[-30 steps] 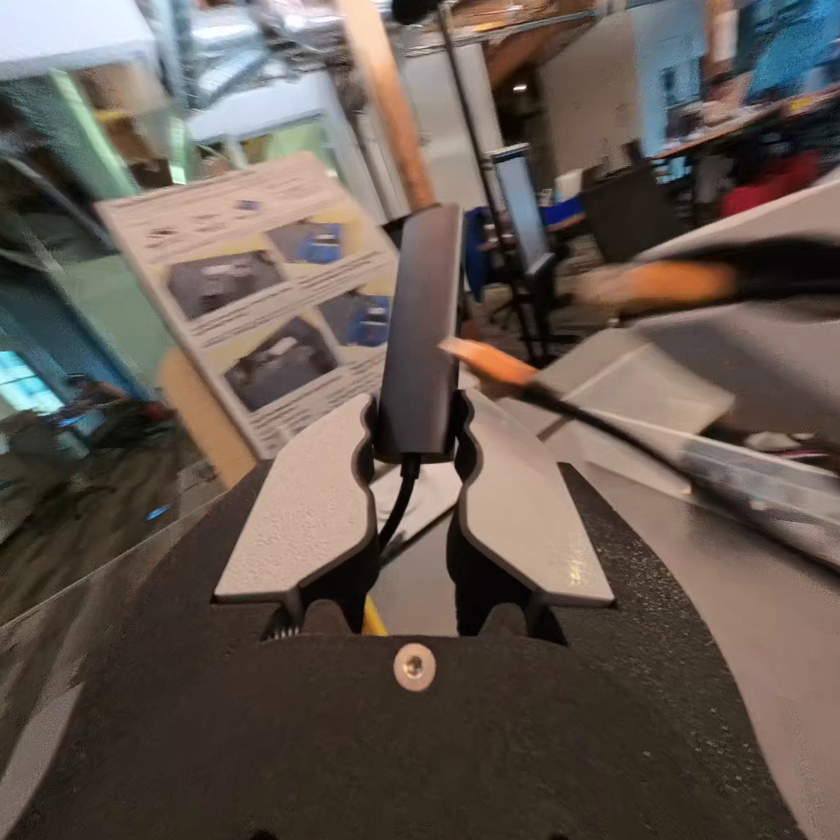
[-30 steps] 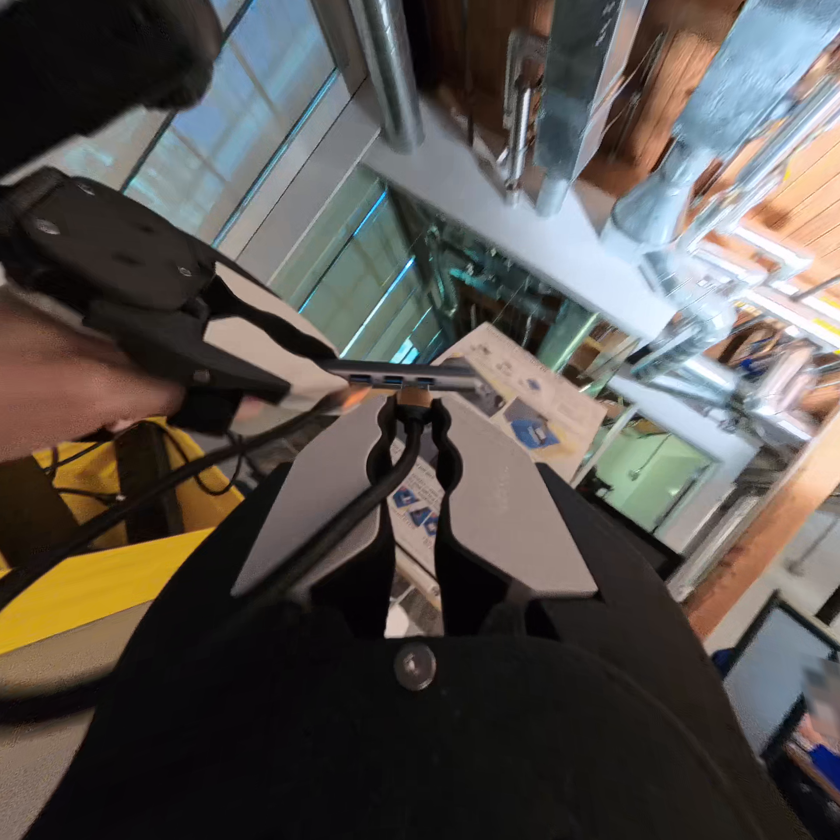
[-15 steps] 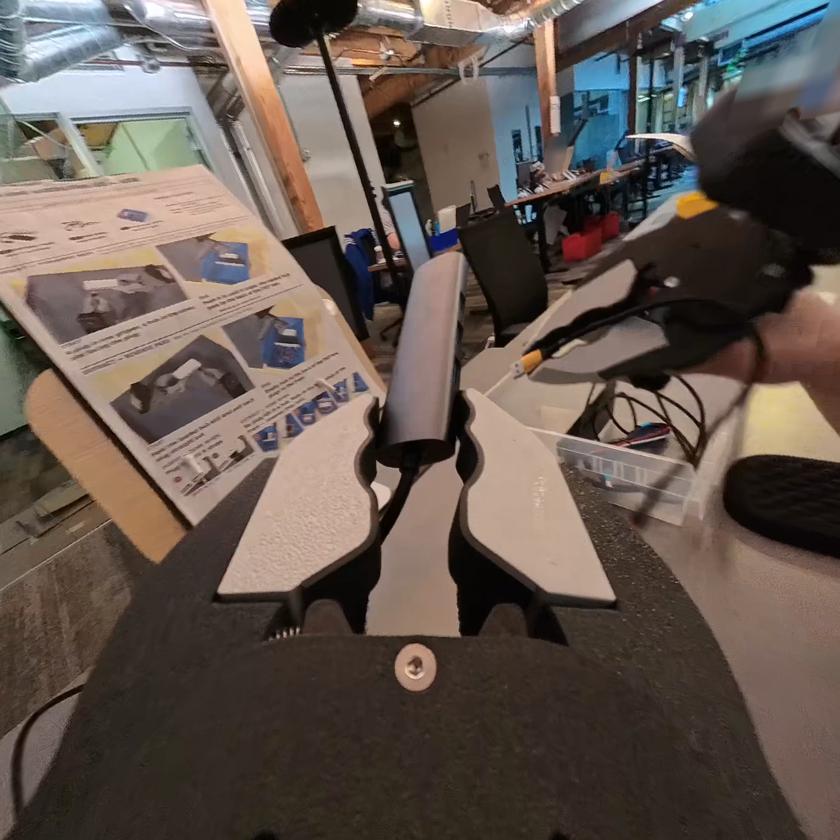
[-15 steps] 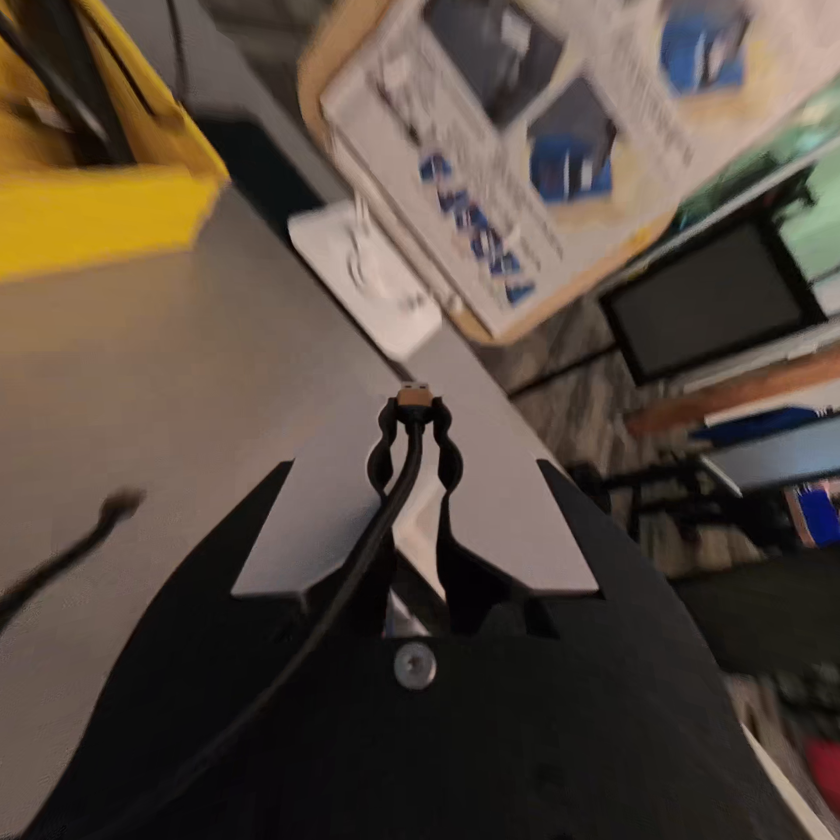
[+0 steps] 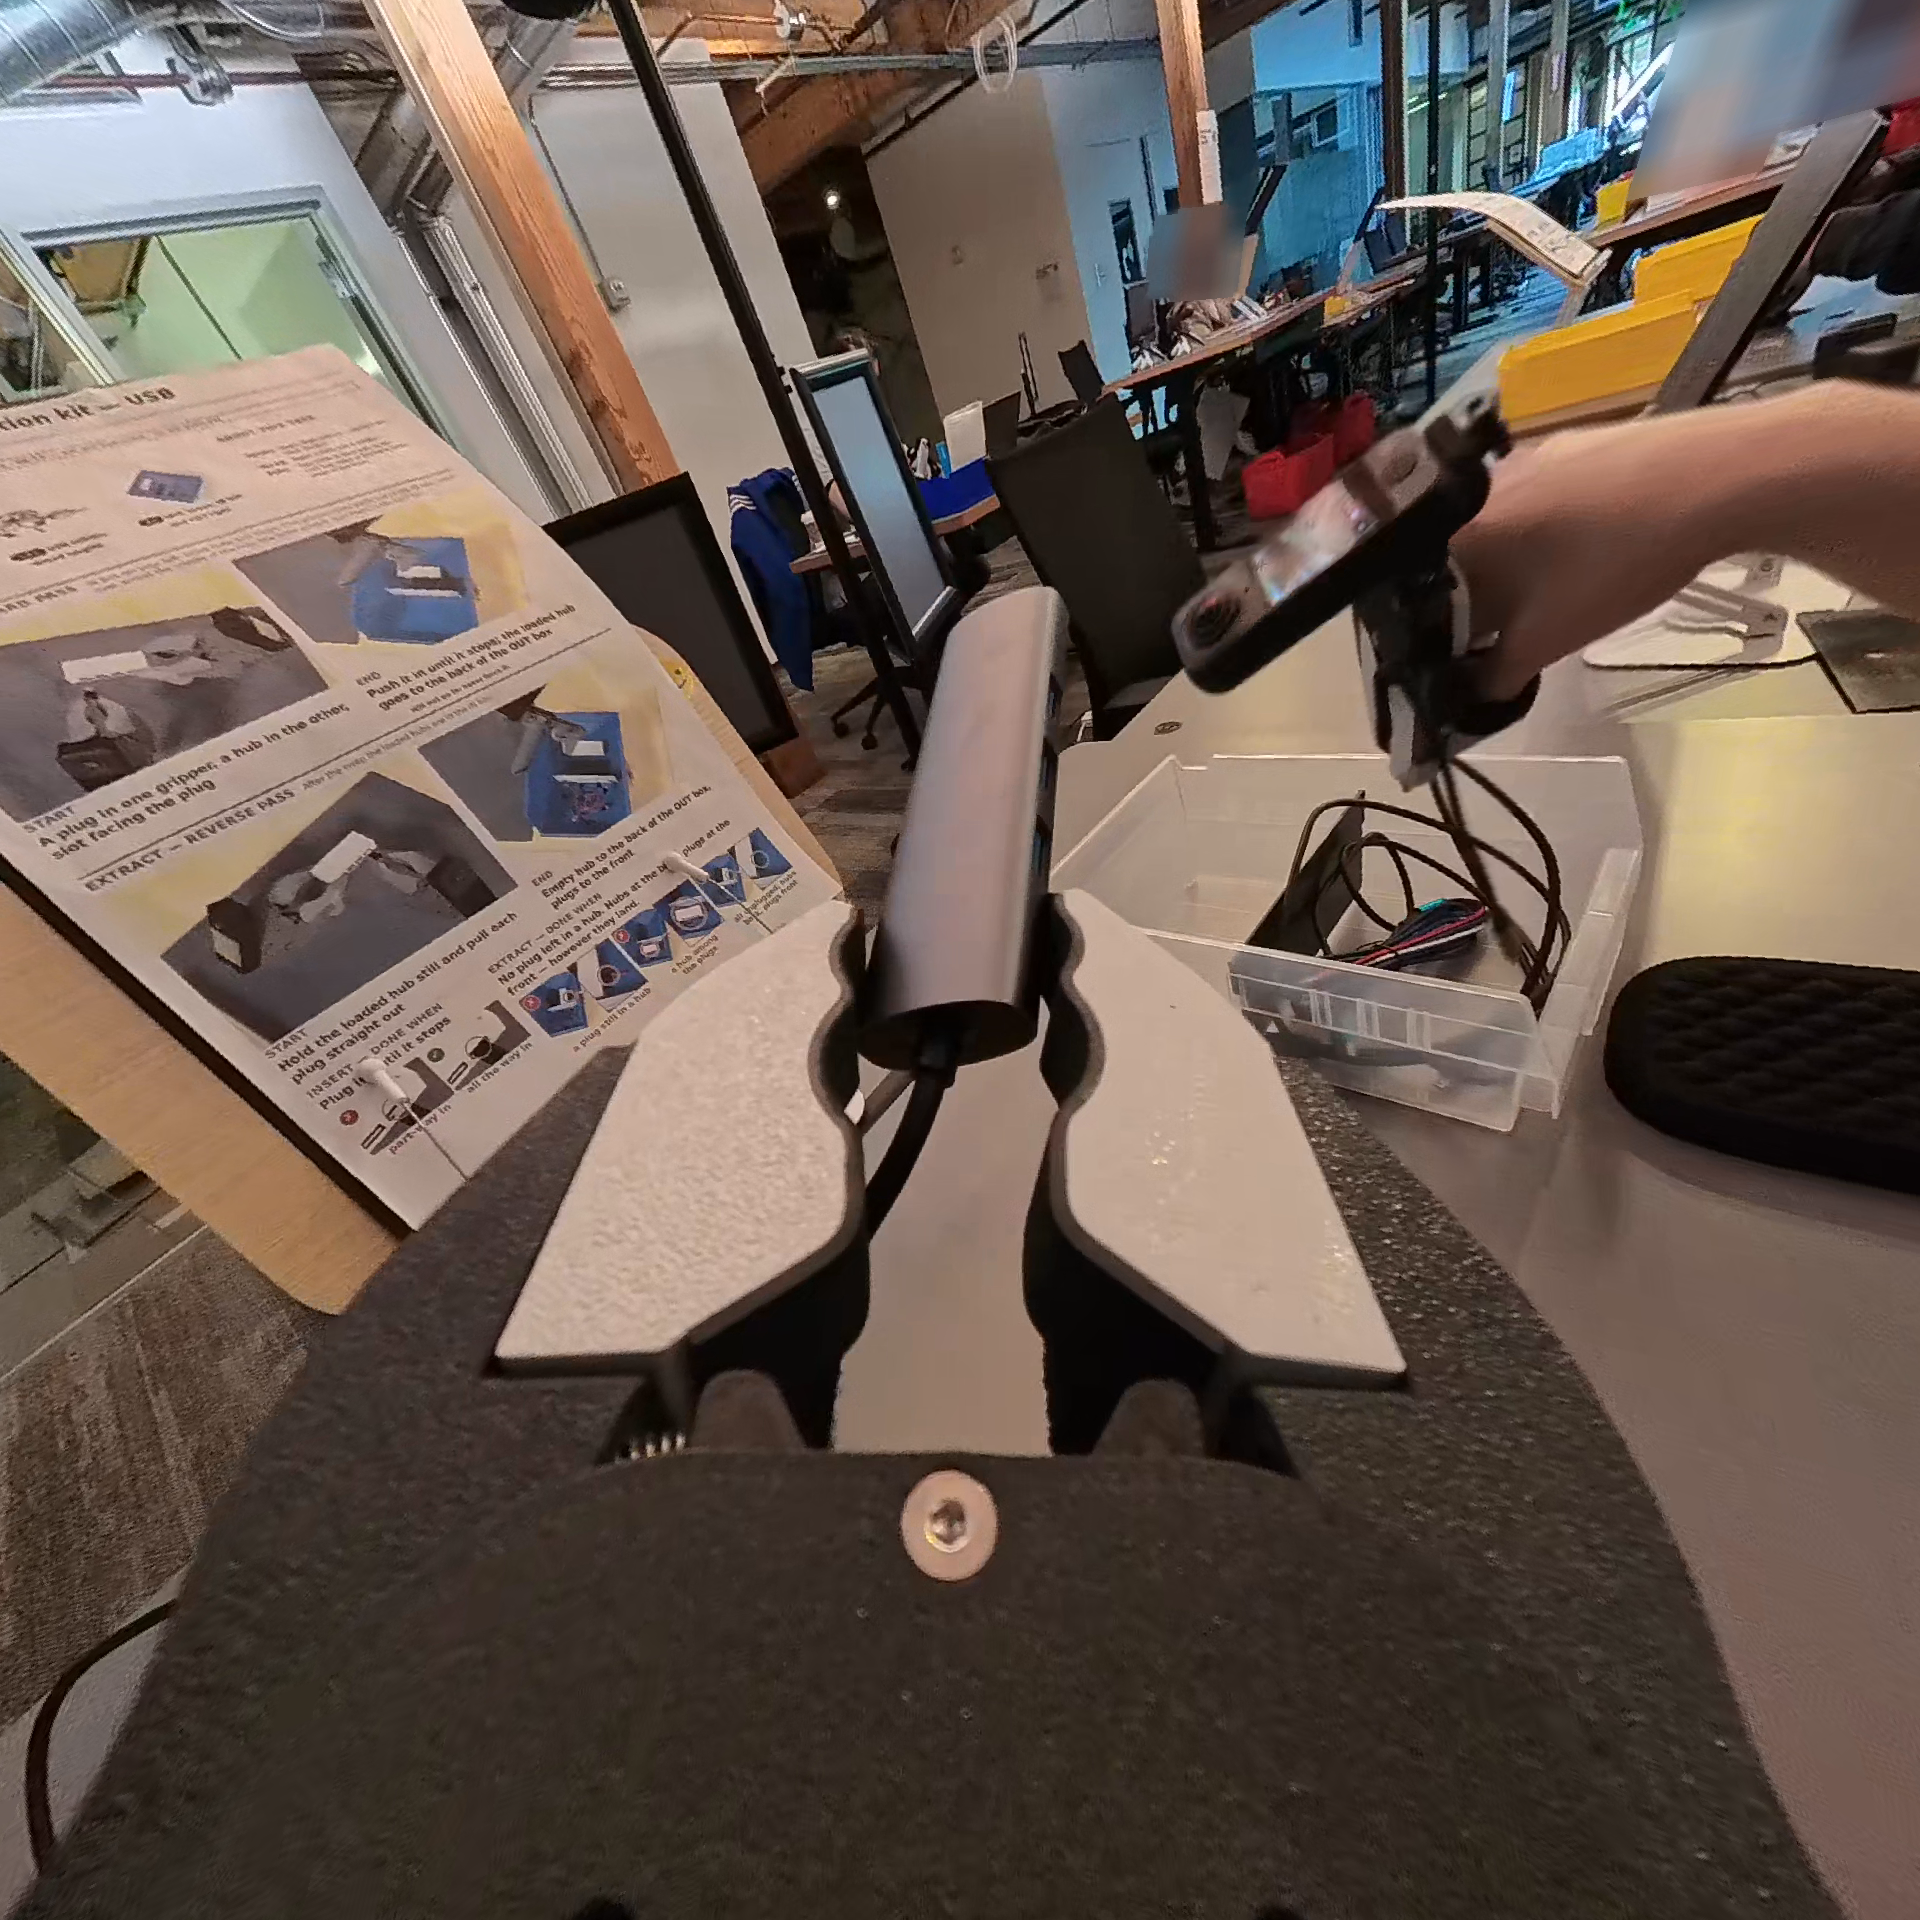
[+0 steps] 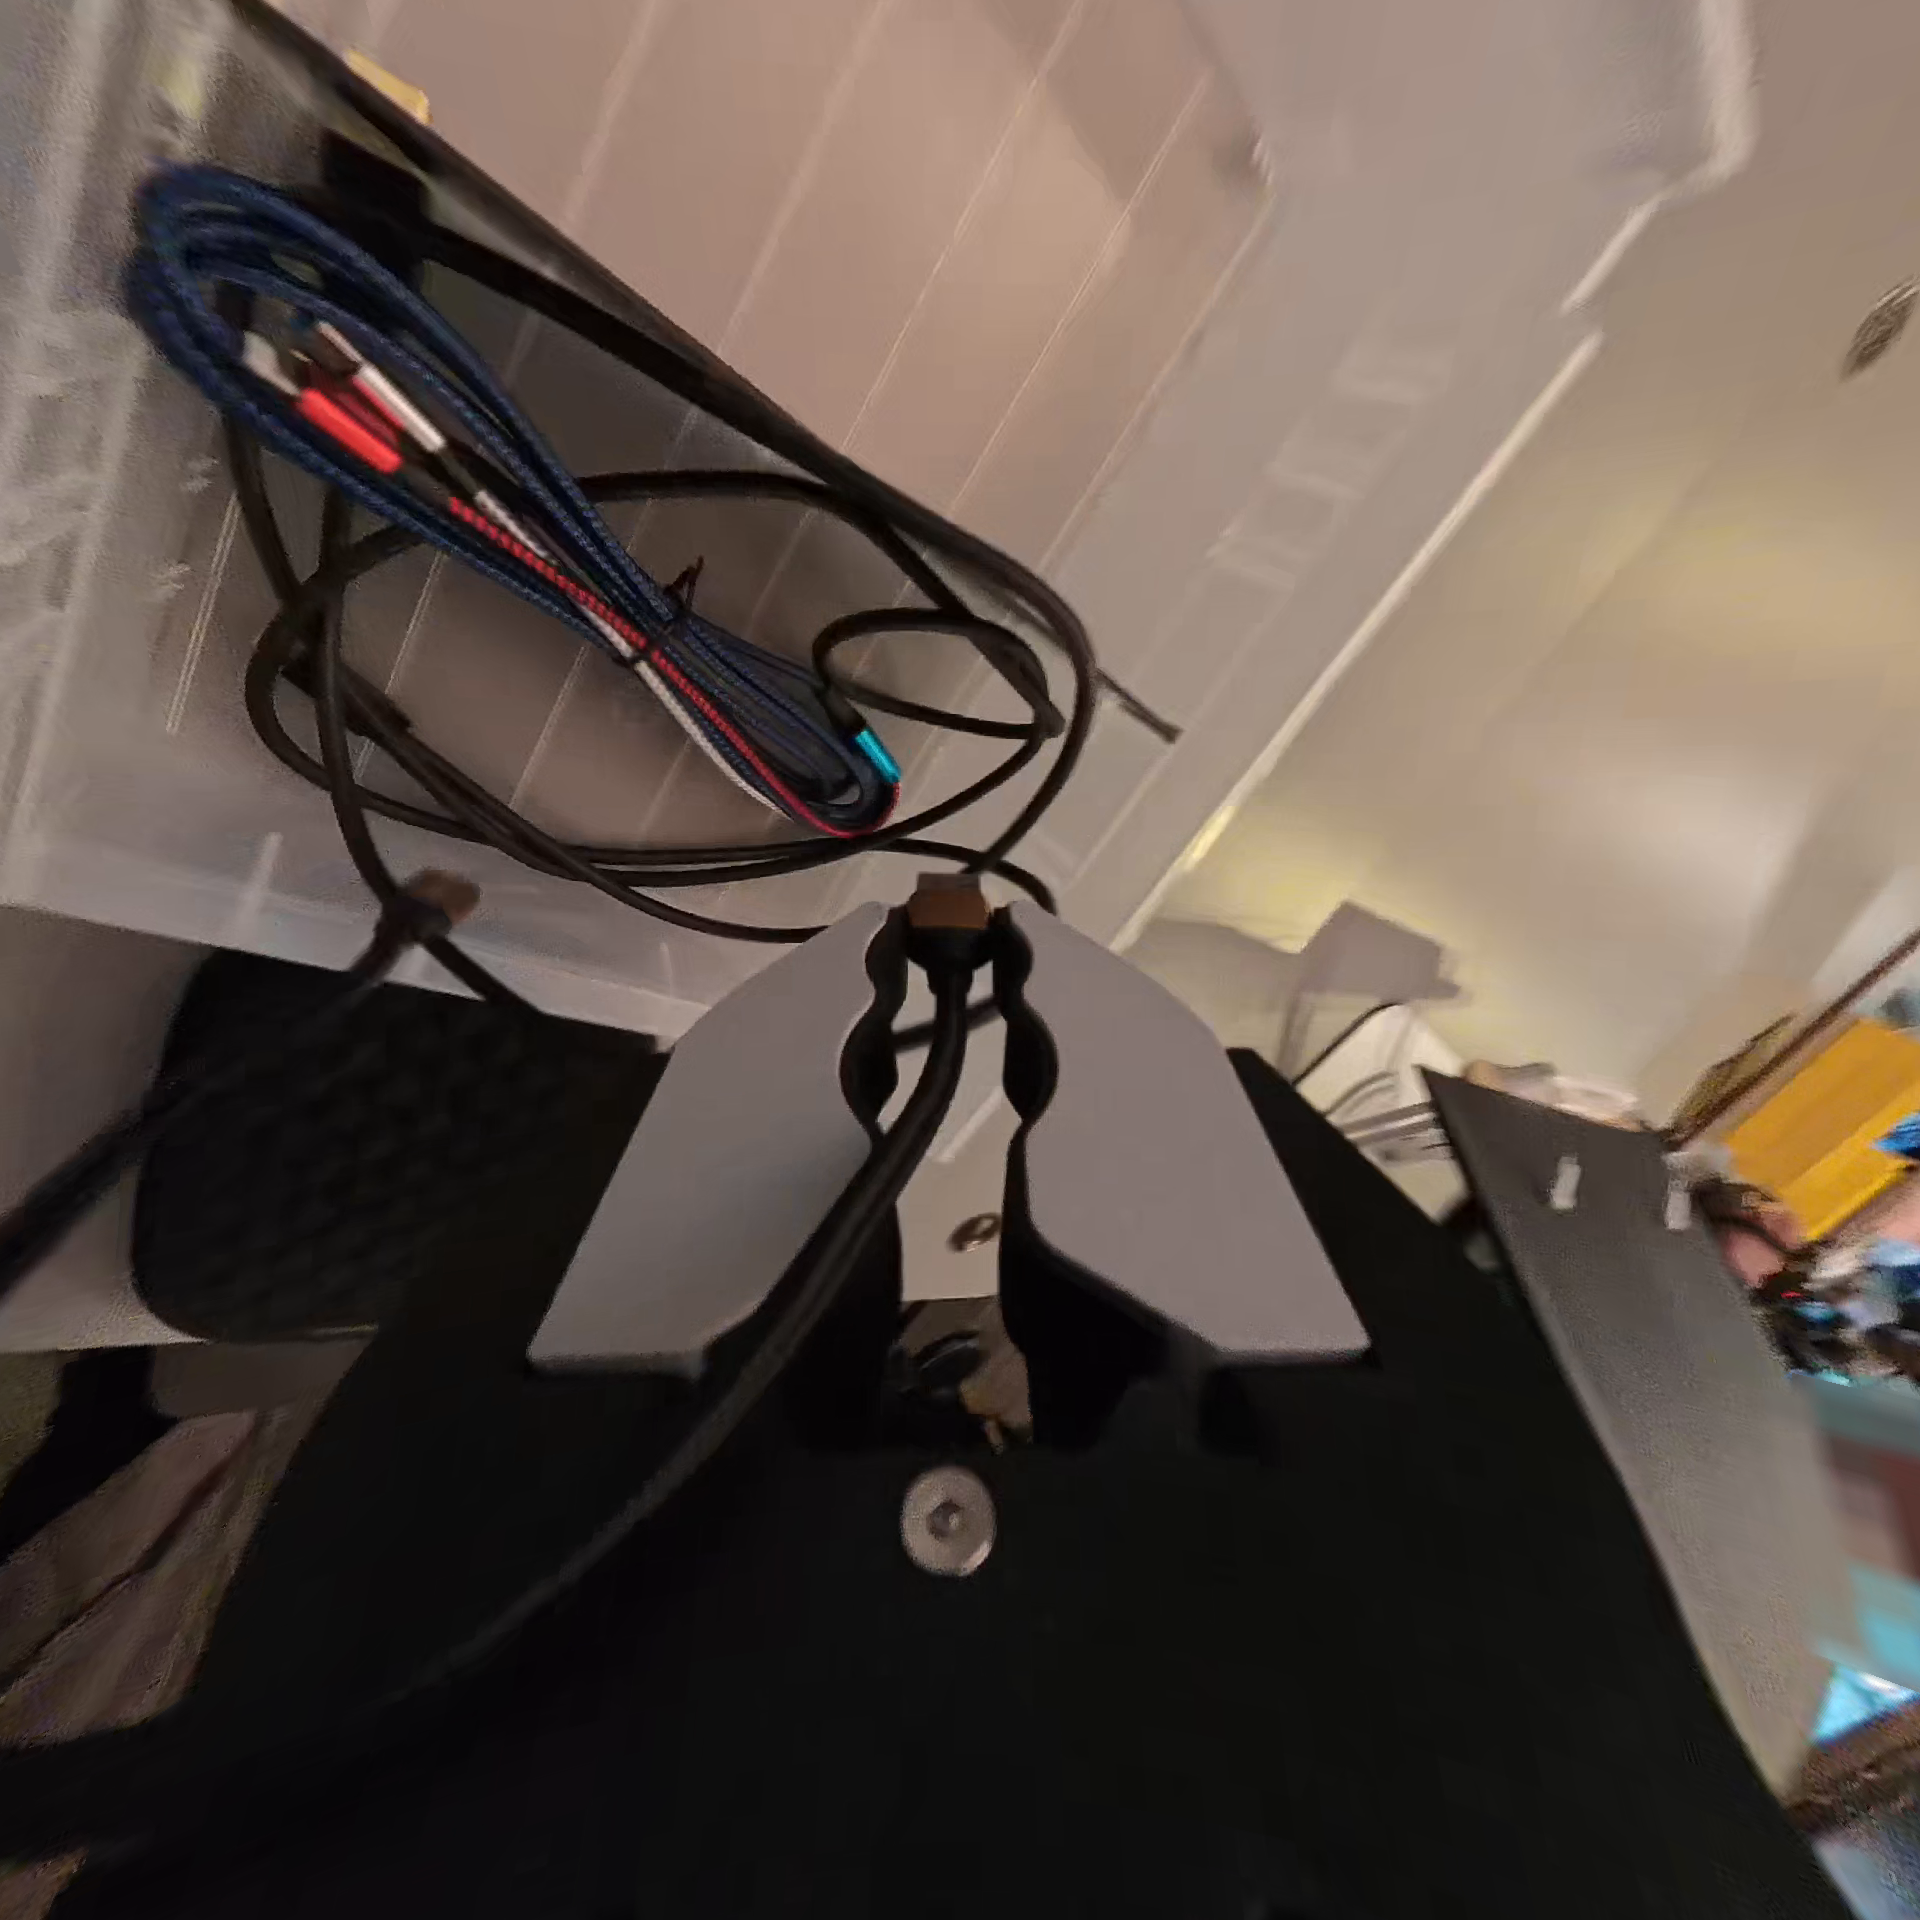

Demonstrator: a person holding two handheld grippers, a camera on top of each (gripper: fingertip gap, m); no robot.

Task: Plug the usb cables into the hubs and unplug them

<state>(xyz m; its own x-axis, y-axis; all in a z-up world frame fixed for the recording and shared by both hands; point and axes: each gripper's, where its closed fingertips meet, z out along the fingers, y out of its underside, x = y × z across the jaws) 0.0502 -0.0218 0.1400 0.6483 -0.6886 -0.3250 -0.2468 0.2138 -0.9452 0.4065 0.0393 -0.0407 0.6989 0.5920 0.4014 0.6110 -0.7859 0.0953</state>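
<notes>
Returning an unplugged cable to storage appears to be the step in hand.

Item, left gripper [image 5: 951,977]: jaws clamped on the near end of a dark slim hub [image 5: 977,821], which stands out forward and upward between the fingers. The hub's own black lead [image 5: 914,1112] drops from that end. No plug shows in its side ports from this angle.

Item, right gripper [image 6: 945,914]: jaws together on a small copper-brown USB plug [image 6: 943,902], whose black cable [image 6: 810,1226] trails back over the left finger. In the left wrist view this gripper [image 5: 1423,717] points downward above the bin, well apart from the hub.

Item, clear plastic bin [image 5: 1392,1029]: sits on the grey table [image 5: 1662,1351], just beside a black ribbed pad [image 5: 1766,1070]. It holds looped black cables [image 6: 644,862] and a bundle of blue, red and white braided cables [image 6: 582,561].

Item, printed instruction sheet [image 5: 312,727] on a wooden board: stands at the left, clear of the work.

Handling notes, as judgement:
- Lower the plug until it is inside the bin walls before parting the jaws, so it lands among the cables and not on the table.
- Let the trailing cable follow in; watch for loops catching the fingers.
- Keep the hub gripped and steady, ports facing the right side, ready for the next plug.
</notes>
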